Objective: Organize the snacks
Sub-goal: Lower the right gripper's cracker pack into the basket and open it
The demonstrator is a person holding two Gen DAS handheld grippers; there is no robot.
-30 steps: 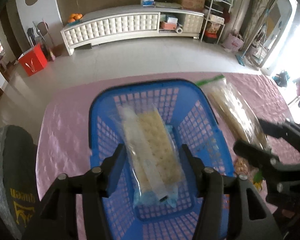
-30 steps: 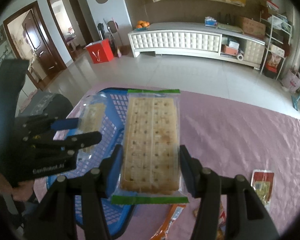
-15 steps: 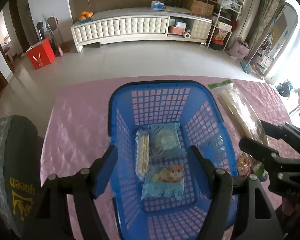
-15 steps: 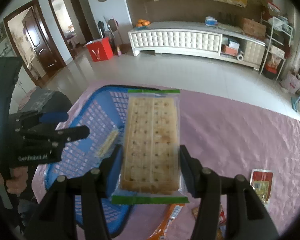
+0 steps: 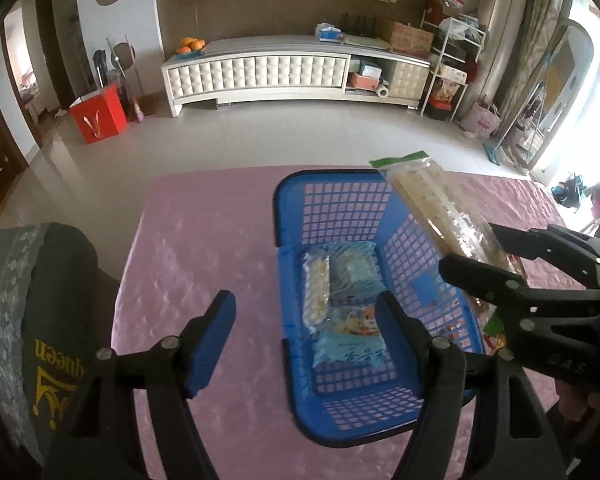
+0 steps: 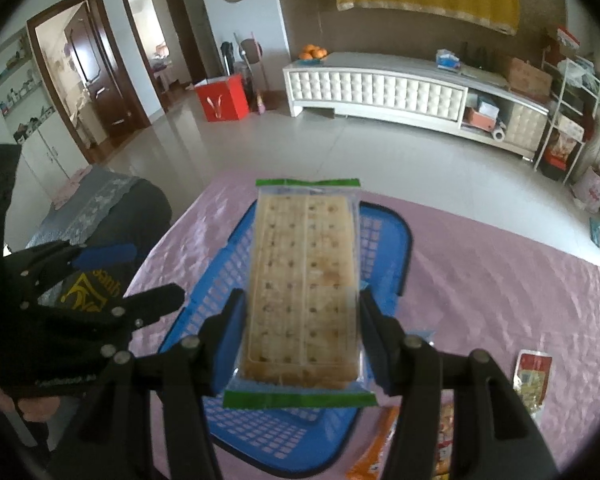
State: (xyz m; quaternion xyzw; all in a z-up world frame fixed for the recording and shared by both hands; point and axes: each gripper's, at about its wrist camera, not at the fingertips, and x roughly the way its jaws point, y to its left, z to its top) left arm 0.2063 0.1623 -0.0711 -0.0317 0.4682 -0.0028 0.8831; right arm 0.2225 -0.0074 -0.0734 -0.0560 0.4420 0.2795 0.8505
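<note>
Pink quilted cloth (image 5: 204, 240) covers the table you are working at, with a tiled living-room floor and a long white cabinet (image 5: 260, 74) beyond it. Your blue basket (image 5: 292, 216) sits on that cloth, and it already holds snacks on its floor: a light blue packet (image 5: 350, 350) with a cartoon animal nearest you, another pale packet (image 5: 354, 266) beyond it, and a narrow clear pack (image 5: 317, 292) lying along their left side. They lie flat and side by side, which leaves the right part of the basket floor free.

Your right gripper (image 6: 302, 316) is clamped on a cracker pack (image 6: 304, 280), pinching it across its width near the close end, so the long pack sticks straight out ahead of the fingers. Held that way, it hangs above the basket's right rim, probably so you can lower it lengthwise into the free space. It is a long, flat, clear wrapper with green sealed strips at both ends; through it you see pale, square crackers dotted with holes, browned in patches. It looks stiff enough to hold its line, but brittle.

Your left gripper (image 5: 304, 318) is spread wide with nothing between its fingers, hovering over the basket's near left edge, out of the pack's way.

More loose packets (image 6: 532, 376) wait on the cloth to your right.
</note>
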